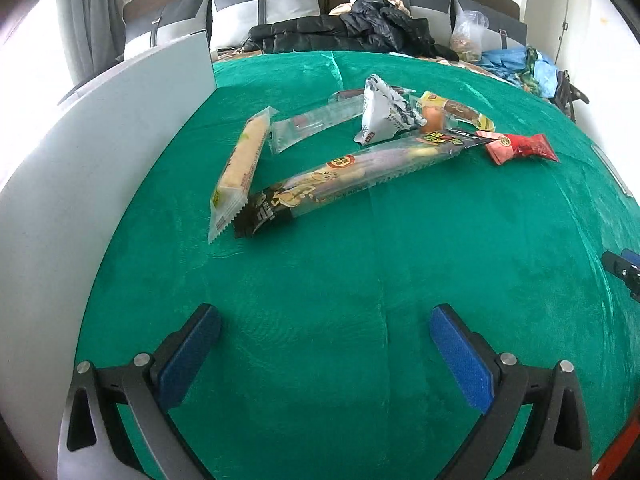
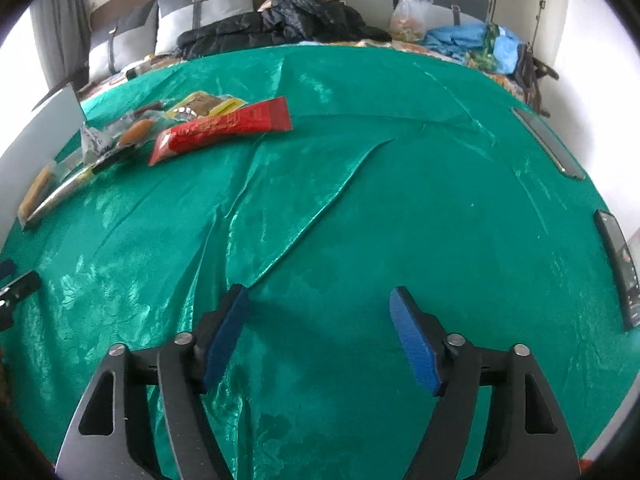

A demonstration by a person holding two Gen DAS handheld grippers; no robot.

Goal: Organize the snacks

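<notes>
Several wrapped snacks lie in a loose pile on the green cloth (image 1: 360,280). In the left wrist view I see a long clear-and-black stick pack (image 1: 352,176), a yellow wafer bar (image 1: 242,160), a clear packet (image 1: 312,122), a white triangular pack (image 1: 384,114), a yellow-brown pack (image 1: 456,110) and a red pack (image 1: 524,148). The red pack (image 2: 224,128) also shows in the right wrist view, far left. My left gripper (image 1: 324,320) is open and empty, short of the pile. My right gripper (image 2: 320,300) is open and empty over bare cloth.
A white box wall (image 1: 120,140) stands along the left edge of the cloth. Two dark phone-like devices (image 2: 548,142) (image 2: 618,264) lie at the right edge. Black jackets (image 1: 340,32), a plastic bag and pillows sit behind the table.
</notes>
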